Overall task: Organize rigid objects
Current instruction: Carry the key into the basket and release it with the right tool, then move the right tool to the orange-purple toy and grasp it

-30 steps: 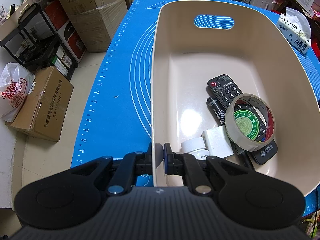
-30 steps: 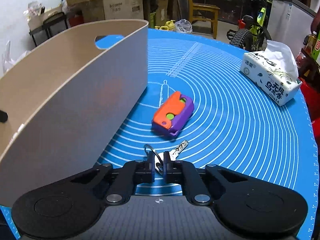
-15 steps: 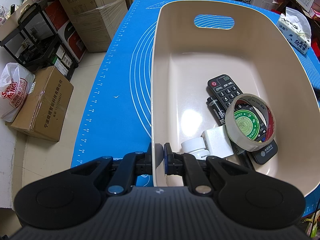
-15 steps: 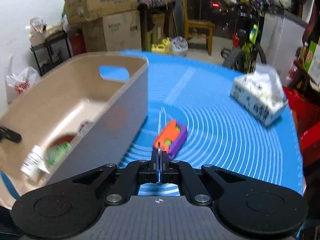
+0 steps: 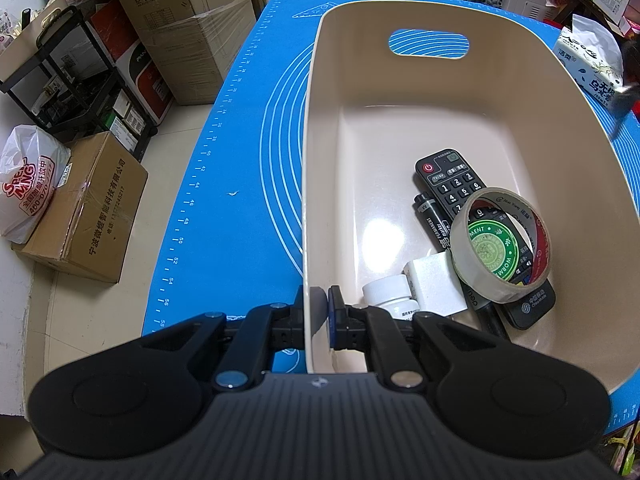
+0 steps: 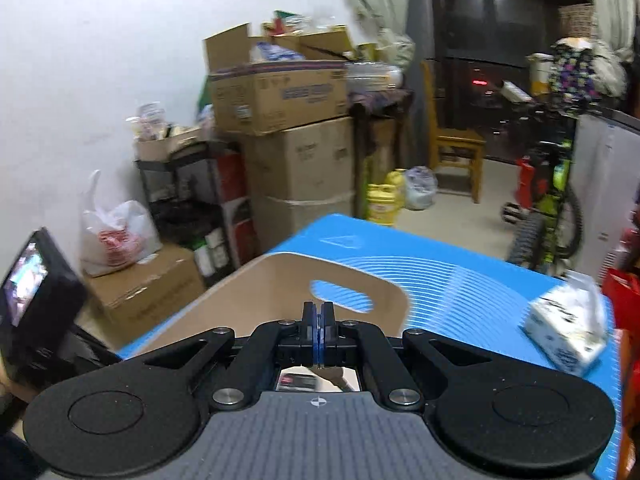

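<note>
Both wrist views share the bin (image 5: 520, 92)

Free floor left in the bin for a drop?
Yes: the bin floor is bare from the handle cutout down to the remote, plus a strip along the wall clamped by the left gripper. The near-right corner is crowded: tape roll, marker, white adapter, bottle.

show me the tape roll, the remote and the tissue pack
tape roll (image 5: 472, 276), left wrist view, on the near outer band of the ring.
remote (image 5: 448, 178), left wrist view, on its upper button area.
tissue pack (image 6: 568, 330), right wrist view, on the blurred side face of the pack.
</note>
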